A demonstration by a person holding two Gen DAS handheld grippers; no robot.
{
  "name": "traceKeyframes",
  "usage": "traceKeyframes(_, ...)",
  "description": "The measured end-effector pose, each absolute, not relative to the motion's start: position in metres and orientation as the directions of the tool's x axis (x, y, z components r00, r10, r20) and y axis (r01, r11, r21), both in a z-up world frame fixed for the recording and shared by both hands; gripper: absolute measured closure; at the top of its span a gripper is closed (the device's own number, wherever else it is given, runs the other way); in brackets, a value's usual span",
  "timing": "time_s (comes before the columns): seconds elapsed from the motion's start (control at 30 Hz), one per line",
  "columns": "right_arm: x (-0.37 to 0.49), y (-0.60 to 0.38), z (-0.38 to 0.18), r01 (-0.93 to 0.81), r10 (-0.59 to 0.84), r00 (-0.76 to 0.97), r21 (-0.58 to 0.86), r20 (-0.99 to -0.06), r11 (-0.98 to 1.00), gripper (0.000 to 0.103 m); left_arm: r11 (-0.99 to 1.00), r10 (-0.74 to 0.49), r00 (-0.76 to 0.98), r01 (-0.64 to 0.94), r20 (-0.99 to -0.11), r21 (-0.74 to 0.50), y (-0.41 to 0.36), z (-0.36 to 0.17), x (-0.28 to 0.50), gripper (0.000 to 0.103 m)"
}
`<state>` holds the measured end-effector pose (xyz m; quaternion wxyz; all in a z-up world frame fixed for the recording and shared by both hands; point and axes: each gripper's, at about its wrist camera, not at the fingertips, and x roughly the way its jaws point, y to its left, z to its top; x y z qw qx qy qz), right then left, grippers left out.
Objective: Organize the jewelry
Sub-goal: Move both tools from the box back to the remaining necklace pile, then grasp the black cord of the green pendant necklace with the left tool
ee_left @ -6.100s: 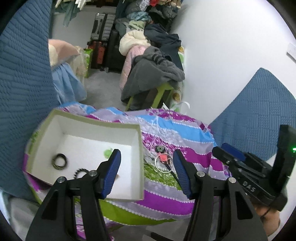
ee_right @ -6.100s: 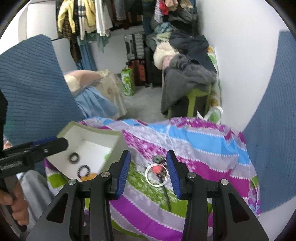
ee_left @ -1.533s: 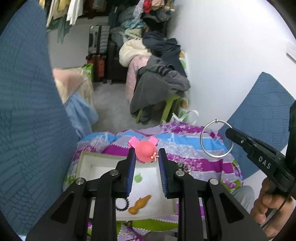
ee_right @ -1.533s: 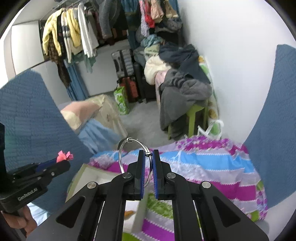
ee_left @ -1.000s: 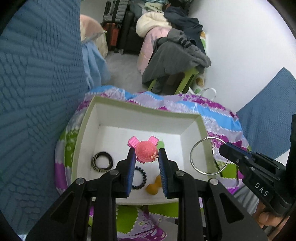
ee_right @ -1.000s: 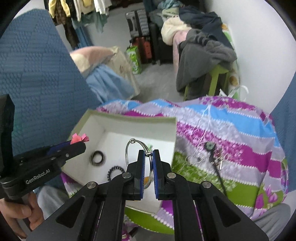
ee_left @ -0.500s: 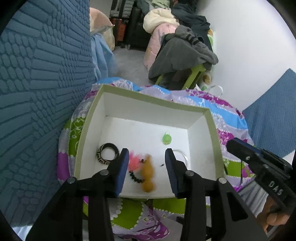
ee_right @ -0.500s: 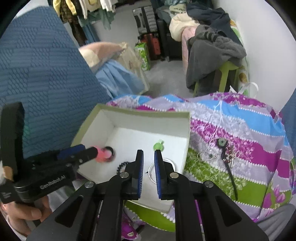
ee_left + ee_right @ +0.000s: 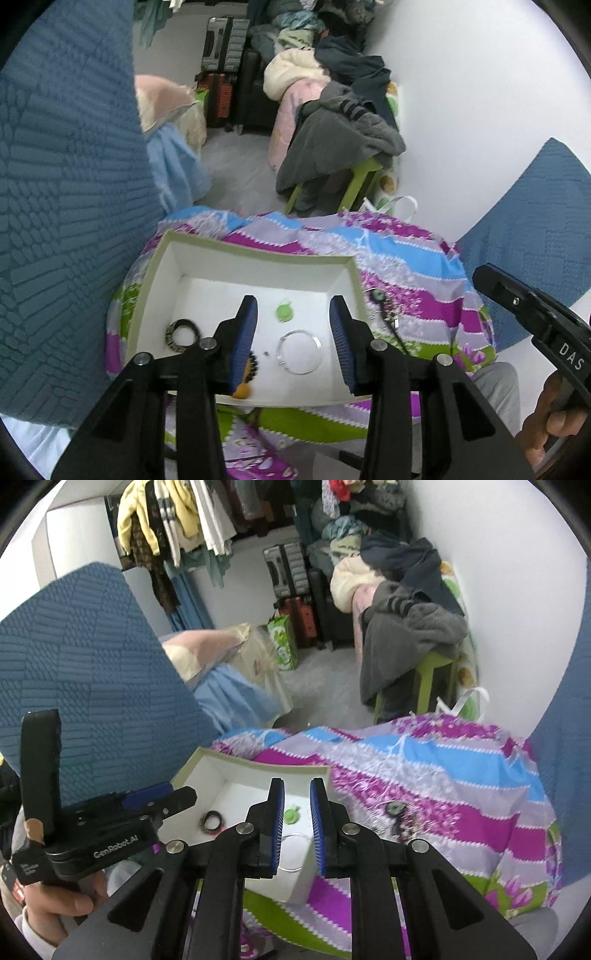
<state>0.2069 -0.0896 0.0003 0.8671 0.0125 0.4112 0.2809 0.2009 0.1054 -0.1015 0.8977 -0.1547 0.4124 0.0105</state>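
Note:
A white box with a green rim (image 9: 255, 254) sits on the striped cloth. In it lie a silver ring (image 9: 299, 351), a green pendant (image 9: 284, 313), a patterned bangle (image 9: 183, 334), a black bead bracelet (image 9: 252, 366) and an orange piece (image 9: 242, 391), the last two partly behind my left finger. My left gripper (image 9: 293, 308) hangs open above the box, holding nothing. My right gripper (image 9: 297, 788) stands narrowly open over the box's right side (image 9: 314, 770), with nothing between its pads. A dark pendant on a chain (image 9: 395, 808) lies on the cloth right of the box. The pink hat piece is hidden.
The striped cloth (image 9: 443, 775) covers a lap or low surface. Blue quilted cushions (image 9: 66, 184) rise on the left and right. Beyond are a green stool piled with clothes (image 9: 410, 635), suitcases (image 9: 291, 572) and a white wall (image 9: 480, 110). A hand (image 9: 59, 901) holds the left gripper.
Both grippers have opened: the pink hat piece dropped from the left one and the silver ring from the right one into the box. Both grippers have since lifted away from the box.

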Motion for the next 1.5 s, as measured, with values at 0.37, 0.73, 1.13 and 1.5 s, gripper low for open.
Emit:
traceKeyframes(0.37, 0.212, -0.160, -0.005, -0.441, 0.486, 0.557, 0.256, -0.673, 0.860, 0.090, 0.944, -0.169, 0.691, -0.090, -0.703, -0.316, 0.047, -0.095, 0.209, 0.062)
traceKeyframes(0.73, 0.238, -0.224, -0.076, -0.402, 0.486, 0.504, 0.303, -0.714, 0.864, 0.080, 0.931, -0.246, 0.654, -0.046, -0.715, -0.362, -0.020, -0.134, 0.221, 0.062)
traceKeyframes(1.13, 0.274, -0.248, -0.149, -0.381, 0.513, 0.414, 0.369, -0.752, 0.848, 0.080, 0.896, -0.332, 0.532, -0.079, -0.779, -0.436, -0.073, -0.225, 0.261, 0.062)
traceKeyframes(1.5, 0.285, -0.256, -0.159, -0.362, 0.525, 0.409, 0.395, -0.747, 0.844, 0.080, 0.930, -0.268, 0.490, -0.093, -0.830, -0.355, -0.093, -0.275, 0.300, 0.066)
